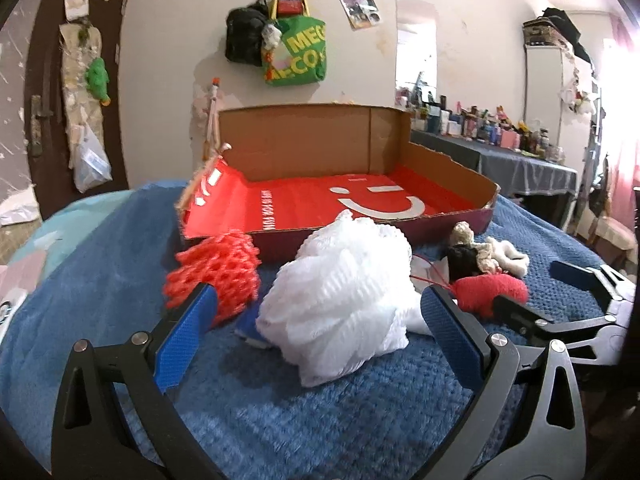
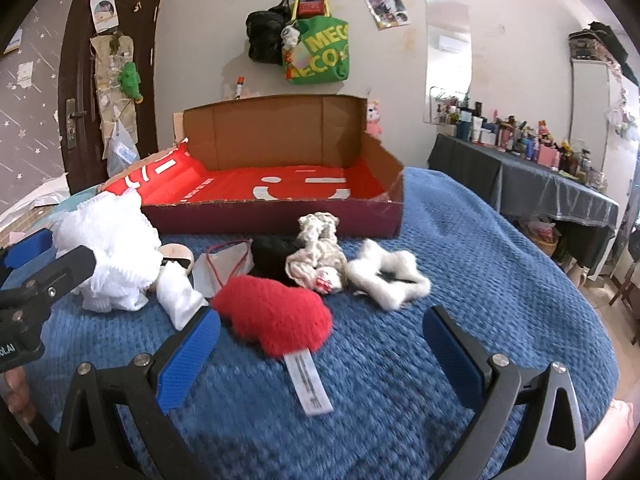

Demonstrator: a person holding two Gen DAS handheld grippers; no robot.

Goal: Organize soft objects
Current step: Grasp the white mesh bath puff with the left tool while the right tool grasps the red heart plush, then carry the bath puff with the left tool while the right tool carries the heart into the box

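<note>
Between the open left gripper (image 1: 316, 320) fingers sits the white mesh pouf (image 1: 340, 300).

Count, soft items on bed: white mesh puffs 1 (image 1: 340, 300); red net sponges 1 (image 1: 214, 272); red plush pieces 1 (image 2: 276, 316); white fuzzy stars 1 (image 2: 386, 276); black cloths 1 (image 2: 272, 254); cream knotted rags 1 (image 2: 318, 252). Cardboard boxes 1 (image 2: 280, 220), far side.

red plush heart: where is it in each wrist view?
Left wrist: red plush heart right of centre, just beyond the left gripper's right finger.
Right wrist: centre, between the open right gripper's fingers, white tag towards the camera.
Shared landmark: white mesh pouf, left of the heart.
</note>
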